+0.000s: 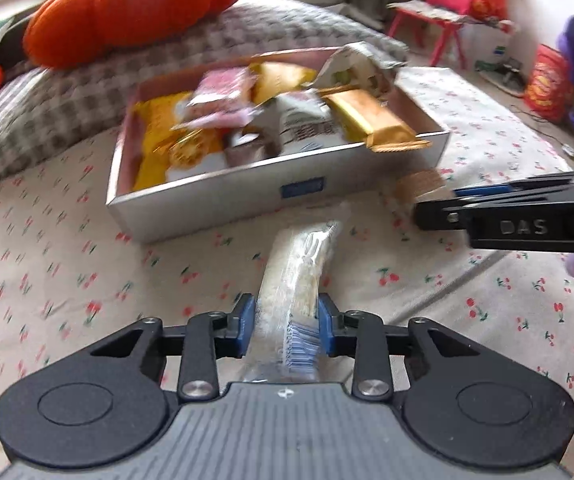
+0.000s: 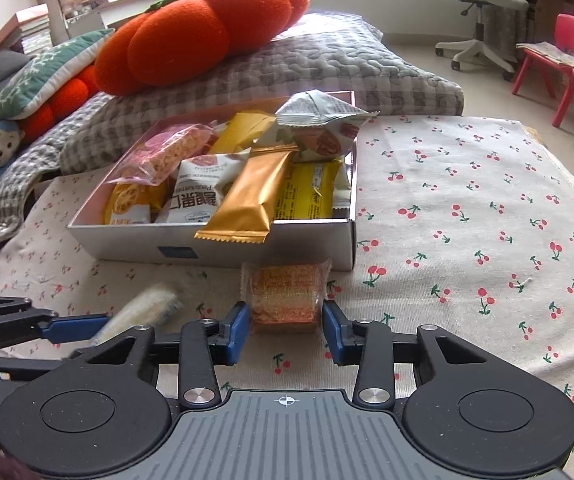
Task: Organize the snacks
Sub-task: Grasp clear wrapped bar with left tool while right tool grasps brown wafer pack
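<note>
- Currently the white rice-cracker pack (image 1: 297, 280) sits clamped between the blue pads of the left gripper (image 1: 286, 326), fingers closed on its barcode end; the pack points forward toward the snack box (image 1: 247, 196), short of its front wall.
- Orange cracker pack (image 2: 285, 298) lies on the cherry-print bedsheet (image 2: 467, 208) just in front of the box. Right gripper (image 2: 286, 330) straddles it, jaws part-open: the left pad looks to be touching the wrapper, the right pad shows a small gap. Not gripped, as far as I can judge.
- Box already holds a loose heap; a gold bar (image 2: 243, 204) overhangs the front rim, and a grey-white pouch (image 2: 319, 128) stands high at the back corner.
- Judgement on the step: the left pack needs lifting clear over the front wall and releasing into the emptier left side, away from the gold bar so it is not knocked out. Right claw should close squarely on the orange pack's sides, gently, since the contents look brittle.
- Grippers are close together; stagger the two moves to avoid a clash.
- Beyond: checked quilt (image 2: 287, 68) and orange pumpkin cushion (image 2: 207, 28) behind the box.
- Hard to make out: left wrist view is motion-blurred, labels unreadable; the box floor is hidden under wrappers; whether the left pack's tip rests on the sheet cannot be told.
</note>
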`<state>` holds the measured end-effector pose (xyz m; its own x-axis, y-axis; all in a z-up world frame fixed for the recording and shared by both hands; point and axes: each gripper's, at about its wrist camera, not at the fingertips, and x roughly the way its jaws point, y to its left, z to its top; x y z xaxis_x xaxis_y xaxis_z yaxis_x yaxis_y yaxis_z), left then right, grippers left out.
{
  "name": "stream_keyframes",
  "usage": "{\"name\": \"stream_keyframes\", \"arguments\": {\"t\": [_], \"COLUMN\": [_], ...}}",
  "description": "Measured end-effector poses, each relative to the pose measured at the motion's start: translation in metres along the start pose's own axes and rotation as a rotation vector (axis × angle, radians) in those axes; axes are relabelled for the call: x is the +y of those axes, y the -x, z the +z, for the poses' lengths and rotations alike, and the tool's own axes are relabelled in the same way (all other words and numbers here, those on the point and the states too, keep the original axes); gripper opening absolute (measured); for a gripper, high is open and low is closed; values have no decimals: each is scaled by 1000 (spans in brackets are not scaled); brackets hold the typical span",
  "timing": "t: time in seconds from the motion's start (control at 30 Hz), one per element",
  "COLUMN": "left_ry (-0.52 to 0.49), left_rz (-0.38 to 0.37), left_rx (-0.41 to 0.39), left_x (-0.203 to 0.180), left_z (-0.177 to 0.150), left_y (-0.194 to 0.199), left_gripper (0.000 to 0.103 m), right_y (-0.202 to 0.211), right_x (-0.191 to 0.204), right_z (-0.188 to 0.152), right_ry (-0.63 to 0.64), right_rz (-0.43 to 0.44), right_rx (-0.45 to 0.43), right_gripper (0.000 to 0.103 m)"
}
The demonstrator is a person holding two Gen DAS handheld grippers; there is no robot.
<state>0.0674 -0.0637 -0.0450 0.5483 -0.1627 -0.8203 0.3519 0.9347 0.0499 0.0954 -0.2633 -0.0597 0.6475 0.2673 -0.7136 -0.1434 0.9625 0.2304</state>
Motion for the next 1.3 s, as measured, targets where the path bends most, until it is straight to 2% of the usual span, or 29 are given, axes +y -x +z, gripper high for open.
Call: {"name": "stream_keyframes", "arguments": {"t": [0.23,0.37,0.47,0.5,0.57,0.67,0.77,0.93,1.1,1.2,1.27,1.3], "left_ry": [75,127,98,86,65,34,21,47,60,74,81,85], "left_rz": [27,29,18,16,10,-16,-36,-43,-38,-39,-41,-42], "left_rx": [18,4,-13,-19,-33,-36,-24,-12,-13,-10,-10,-11], "left_x": [15,25,27,27,26,25,24,27,29,32,33,33], "left_z": [-13,-18,-20,-21,-22,-21,-19,-19,-18,-18,-18,-18], "left_y": [10,14,13,11,10,7,5,4,5,6,7,7], "left_gripper": [30,30,34,35,37,51,55,50,36,33,31,31], "right_y": [10,15,17,17,17,19,16,5,-2,-4,-5,-6], "right_x": [-8,-11,-12,-12,-11,-9,-2,7,8,10,13,14], "right_z": [-6,-11,-17,-19,-21,-22,-19,-17,-13,-13,-13,-14], "right_ry": [2,10,32,41,64,78,91,110,87,84,93,100], "right_rz": [5,11,10,6,0,7,7,-35,-73,-93,-109,-115], "right_rx": [4,19,25,23,21,7,-3,8,-4,-13,-15,-17], "right_gripper": [37,32,33,38,42,61,67,67,67,67,64,56]}}
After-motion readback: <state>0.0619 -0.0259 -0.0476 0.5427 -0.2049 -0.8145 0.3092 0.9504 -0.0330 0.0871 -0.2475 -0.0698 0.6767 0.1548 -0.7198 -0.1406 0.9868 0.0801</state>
